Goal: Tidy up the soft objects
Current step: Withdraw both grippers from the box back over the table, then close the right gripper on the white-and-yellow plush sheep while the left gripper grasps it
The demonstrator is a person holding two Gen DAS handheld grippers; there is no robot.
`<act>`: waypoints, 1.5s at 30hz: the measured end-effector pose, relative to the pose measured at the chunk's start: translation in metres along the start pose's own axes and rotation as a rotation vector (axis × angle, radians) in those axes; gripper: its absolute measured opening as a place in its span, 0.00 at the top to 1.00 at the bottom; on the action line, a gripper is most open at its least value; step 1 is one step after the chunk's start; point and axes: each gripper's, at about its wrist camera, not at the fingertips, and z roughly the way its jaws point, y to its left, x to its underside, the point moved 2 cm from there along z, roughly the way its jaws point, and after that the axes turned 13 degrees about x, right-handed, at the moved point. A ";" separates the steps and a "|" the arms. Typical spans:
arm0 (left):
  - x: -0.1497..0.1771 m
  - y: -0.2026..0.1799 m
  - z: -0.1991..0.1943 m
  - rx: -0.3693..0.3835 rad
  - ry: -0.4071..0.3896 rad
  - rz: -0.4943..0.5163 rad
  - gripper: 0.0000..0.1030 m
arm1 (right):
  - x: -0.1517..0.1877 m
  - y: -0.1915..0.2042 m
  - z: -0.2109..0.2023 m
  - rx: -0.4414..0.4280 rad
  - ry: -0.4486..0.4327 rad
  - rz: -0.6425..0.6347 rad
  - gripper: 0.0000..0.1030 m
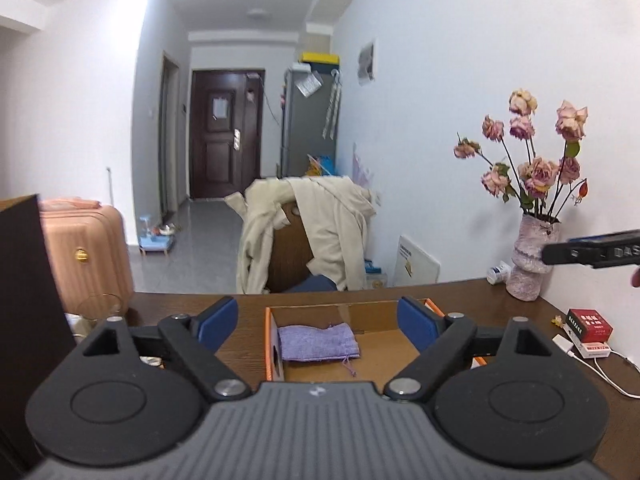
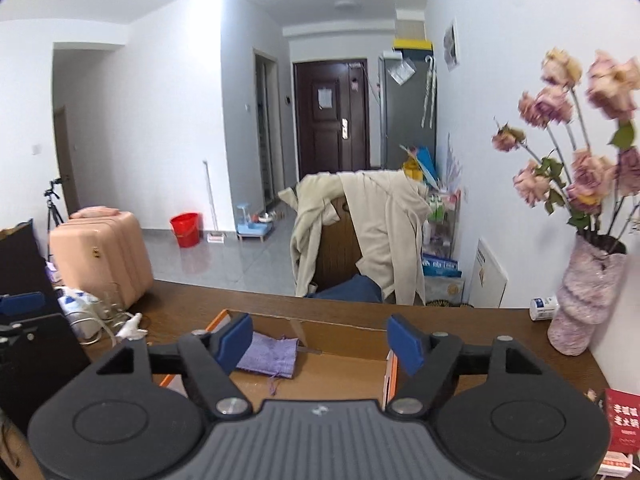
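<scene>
Black tongs (image 1: 316, 326), blue pads (image 1: 218, 320)

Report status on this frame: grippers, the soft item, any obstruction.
Left gripper open, empty. Right gripper open, empty. Purple pouch lying flat in cardboard box, untouched. Nothing in the way.
</scene>
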 end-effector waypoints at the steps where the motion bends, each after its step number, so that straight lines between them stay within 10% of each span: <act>1: 0.004 -0.003 -0.009 -0.007 -0.013 0.006 0.14 | 0.005 -0.002 -0.011 -0.003 -0.008 -0.002 0.27; 11: 0.099 -0.042 -0.109 -0.097 -0.182 0.106 0.00 | 0.111 -0.012 -0.113 -0.059 -0.136 0.004 0.17; 19: 0.188 -0.052 -0.175 -0.145 -0.253 0.031 0.00 | 0.219 -0.001 -0.184 0.103 -0.314 -0.119 0.05; 32: 0.235 -0.056 -0.140 -0.077 -0.113 0.051 0.00 | 0.312 0.019 -0.169 0.083 -0.141 -0.074 0.04; 45: 0.222 -0.081 -0.035 0.028 -0.014 0.051 0.00 | 0.302 0.026 -0.076 0.057 0.001 0.089 0.04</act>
